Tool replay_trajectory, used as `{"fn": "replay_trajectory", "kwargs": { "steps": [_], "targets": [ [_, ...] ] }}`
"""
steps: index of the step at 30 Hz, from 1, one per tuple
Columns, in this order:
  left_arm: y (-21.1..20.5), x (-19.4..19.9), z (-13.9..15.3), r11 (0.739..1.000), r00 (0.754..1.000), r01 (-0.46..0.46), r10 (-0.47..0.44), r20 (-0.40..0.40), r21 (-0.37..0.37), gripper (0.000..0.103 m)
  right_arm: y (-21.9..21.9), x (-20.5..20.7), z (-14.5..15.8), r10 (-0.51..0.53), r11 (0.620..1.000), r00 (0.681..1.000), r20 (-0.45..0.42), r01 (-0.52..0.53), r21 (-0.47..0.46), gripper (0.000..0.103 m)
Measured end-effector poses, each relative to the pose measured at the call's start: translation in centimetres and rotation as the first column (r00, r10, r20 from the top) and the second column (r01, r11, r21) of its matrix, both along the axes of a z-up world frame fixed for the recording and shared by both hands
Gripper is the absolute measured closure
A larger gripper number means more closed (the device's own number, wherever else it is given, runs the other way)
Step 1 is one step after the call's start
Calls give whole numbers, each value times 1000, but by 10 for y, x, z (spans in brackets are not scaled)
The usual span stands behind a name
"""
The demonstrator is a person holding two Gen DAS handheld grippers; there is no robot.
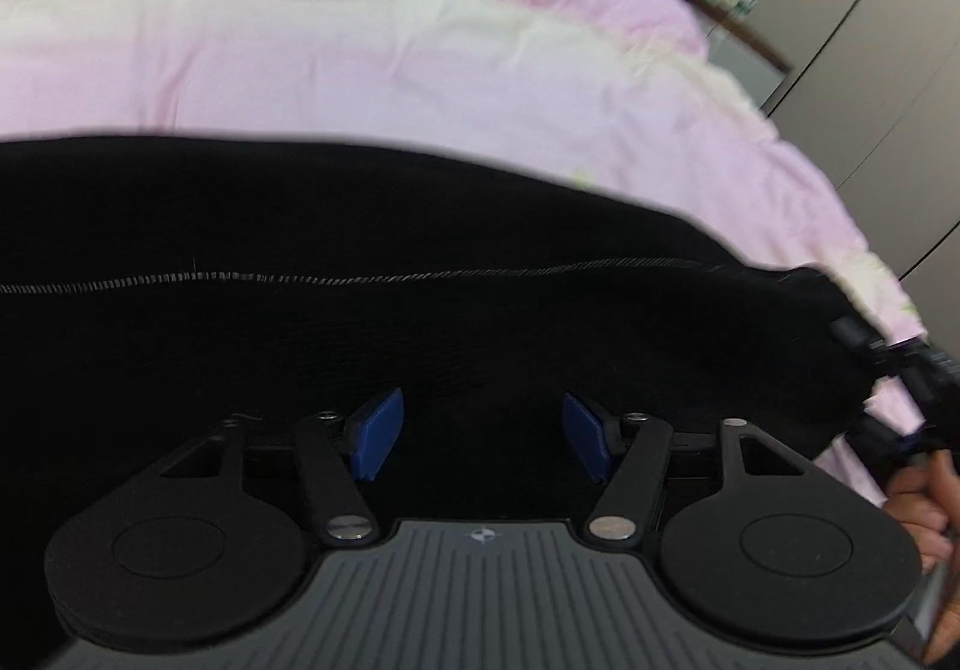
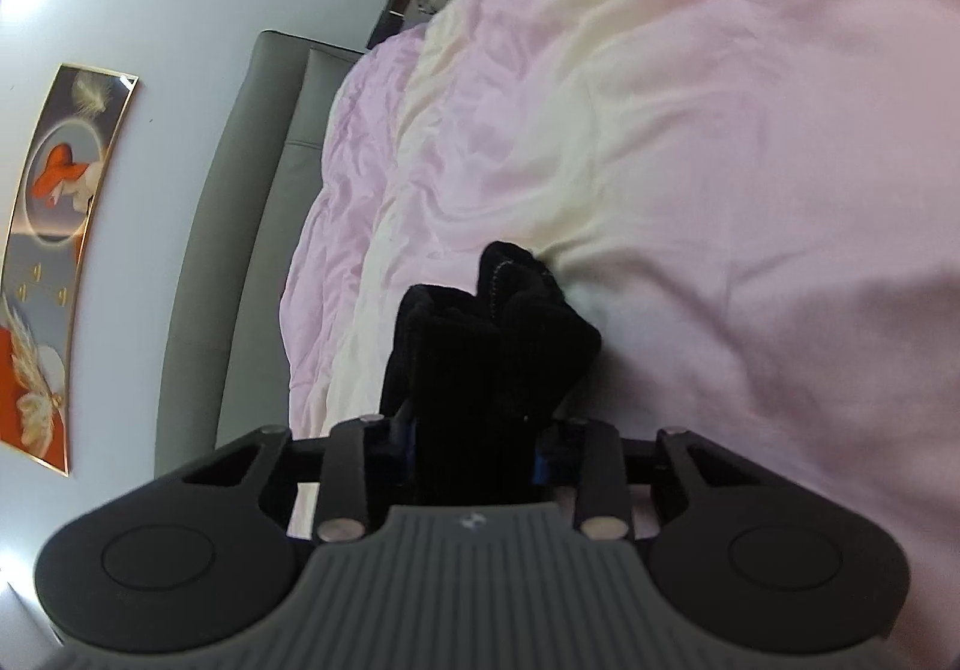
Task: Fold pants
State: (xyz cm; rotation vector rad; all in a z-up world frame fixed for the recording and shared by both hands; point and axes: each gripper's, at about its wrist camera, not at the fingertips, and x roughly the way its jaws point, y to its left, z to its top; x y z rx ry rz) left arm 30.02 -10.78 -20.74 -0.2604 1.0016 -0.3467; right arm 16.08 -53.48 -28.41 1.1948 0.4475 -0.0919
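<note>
Pants: my black pants (image 1: 372,262) lie in a broad band across the bed, stretched from the left edge of my left wrist view to its right side, where the cloth narrows to a bunched end.
Seam: a pale line of stitching (image 1: 360,277) runs along the length of the cloth.
Pants in right view: the same black cloth (image 2: 480,358) stands up in thick folds straight out of my right tool, with pink cover behind it.
Left tool: my left tool (image 1: 483,445) is spread wide, its blue pads (image 1: 378,433) well apart and gripping nothing; it hovers low over the near edge of the pants, and I cannot tell whether it touches them.
Right tool: my right tool (image 2: 474,460) is clenched on the bunched end of the pants, the cloth filling the gap between the fingers; it also shows at the right edge of the left view (image 1: 900,358).
Hand: my right hand (image 1: 927,502) shows at that same edge, blurred.
Bed cover: a pink and cream quilt (image 1: 360,39) lies rumpled under the pants.
Headboard: grey and padded (image 2: 240,250), beside the quilt.
Wall: white, with a framed picture (image 2: 54,262) of a figure in an orange hat.
Wardrobe: pale doors (image 1: 870,39) beyond the bed.
</note>
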Motion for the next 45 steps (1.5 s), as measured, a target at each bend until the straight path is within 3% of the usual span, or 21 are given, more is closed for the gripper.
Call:
{"fn": "replay_trajectory", "kwargs": {
  "steps": [4, 6, 10, 13, 15, 19, 22, 25, 26, 28, 29, 30, 32, 34, 35, 38, 40, 41, 43, 45],
  "targets": [
    [9, 9, -5, 995, 998, -58, 55, -34, -76, 32, 24, 1, 44, 10, 983, 1000, 12, -8, -182, 78],
    [21, 7, -1, 986, 995, -90, 82, -58, -143, 33, 44, 2, 76, 43, 945, 998, 38, -28, -327, 78],
    [60, -13, 16, 966, 994, -109, 106, -25, -236, 35, 105, 3, 133, 179, 814, 977, 120, -78, -576, 78],
    [107, -32, 33, 955, 988, -141, 153, 26, -262, 35, 165, 2, 166, 316, 670, 938, 140, -117, -733, 78],
    [143, -45, 42, 947, 979, -181, 199, 43, -264, 35, 214, 2, 176, 415, 540, 904, 104, -152, -828, 78],
    [203, -68, 54, 930, 959, -261, 282, 43, -259, 35, 316, -3, 161, 577, 195, 814, -70, -221, -956, 79],
    [231, -84, 54, 913, 944, -307, 327, 34, -267, 35, 382, -6, 120, 649, -72, 708, -278, -306, -949, 78],
    [243, -94, 48, 889, 932, -345, 362, 2, -300, 35, 424, -5, 67, 624, -350, 580, -524, -392, -851, 72],
    [246, -94, 46, 884, 931, -349, 365, -10, -311, 35, 433, -8, 51, 597, -417, 563, -572, -391, -820, 69],
    [244, -93, 47, 886, 936, -334, 351, -8, -321, 35, 440, -19, 47, 573, -479, 578, -581, -339, -809, 65],
    [243, -90, 50, 892, 941, -321, 339, 2, -318, 35, 439, -22, 56, 594, -459, 566, -572, -345, -819, 58],
    [239, -86, 53, 899, 945, -305, 326, 14, -313, 35, 432, -23, 71, 638, -388, 548, -540, -377, -841, 51],
    [228, -77, 61, 915, 956, -267, 292, 38, -303, 35, 412, -28, 97, 724, -222, 522, -451, -443, -869, 48],
    [210, -64, 71, 934, 967, -218, 246, 67, -282, 35, 392, -34, 118, 767, -96, 525, -369, -475, -875, 48],
    [200, -61, 76, 944, 972, -191, 220, 85, -269, 35, 382, -35, 125, 760, -47, 555, -338, -472, -881, 48],
    [166, -51, 89, 967, 980, -98, 135, 145, -235, 32, 338, -21, 139, 634, 133, 717, -289, -469, -873, 49],
    [139, -42, 91, 975, 981, -27, 69, 180, -222, 29, 311, -5, 139, 533, 235, 793, -294, -473, -849, 57],
    [123, -36, 89, 976, 981, 11, 31, 190, -216, 28, 301, 3, 138, 492, 273, 815, -307, -479, -834, 58],
    [97, -20, 78, 976, 985, 62, -26, 172, -210, 28, 289, 13, 134, 457, 307, 830, -320, -485, -819, 58],
    [81, -2, 62, 979, 991, 64, -41, 125, -192, 29, 284, 22, 124, 466, 308, 815, -344, -514, -800, 58]
  ]
}}
